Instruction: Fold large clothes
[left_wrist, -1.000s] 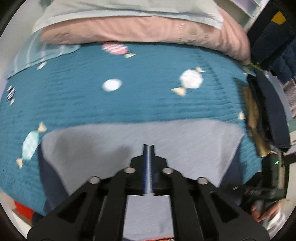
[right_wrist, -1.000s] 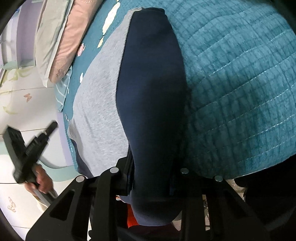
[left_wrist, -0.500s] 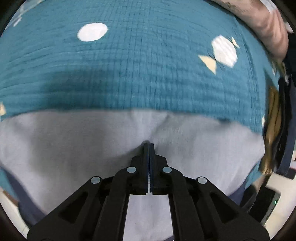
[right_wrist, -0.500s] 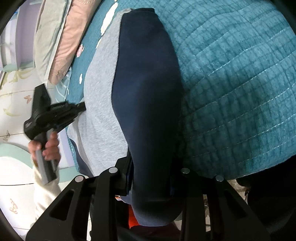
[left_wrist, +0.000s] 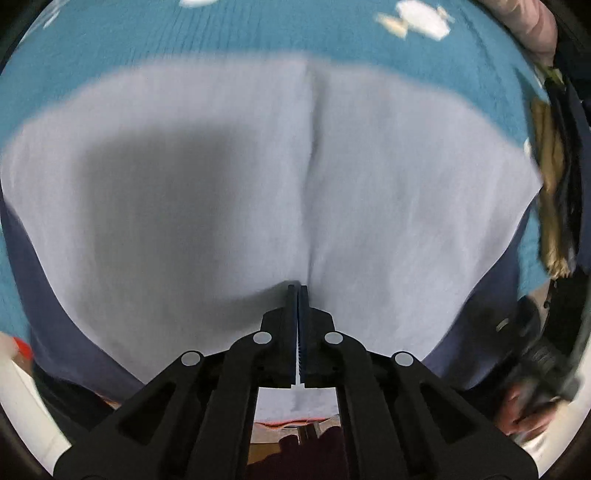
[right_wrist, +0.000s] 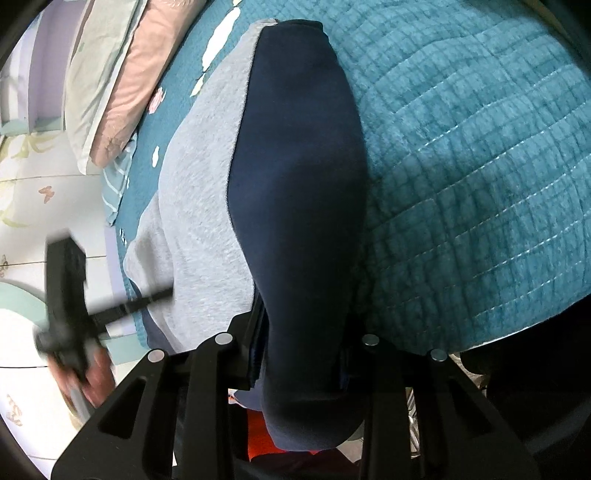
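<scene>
Grey and navy cloth makes up the garment (left_wrist: 229, 192), which lies flat on the teal quilted bedspread (left_wrist: 155, 40) of a bed, its near hem hanging over the bed's edge. In the left wrist view the grey panel fills most of the frame, with navy sections showing at both lower sides and a crease running up the middle from the gripper tips. The view is motion-blurred.

Left hand-held gripper (left_wrist: 297, 291): jaws pressed together with no gap visible. The tips sit at the foot of the crease; whether a fold of grey fabric is pinched between them cannot be told. The same gripper appears in the right wrist view (right_wrist: 162, 294) as a blurred black tool at the garment's left edge, gripped by the person's left hand (right_wrist: 92, 376).

Right hand-held gripper (right_wrist: 301, 343): clamped on the navy sleeve (right_wrist: 299, 184), which passes between the jaws and droops below them. The sleeve lies lengthwise on the bedspread, just beside the grey panel (right_wrist: 199, 206).

Surroundings: a pink pillow (right_wrist: 129, 92) and a pale green pillow (right_wrist: 88, 74) are stacked at the head of the bed. White candy-shaped motifs (left_wrist: 417, 20) are printed on the bedspread. A dark and tan pile of clothes (left_wrist: 554, 192) sits at the right edge of the left wrist view.

Markings: no brand, label or legible writing is visible on the garment, the bedding or either gripper.
</scene>
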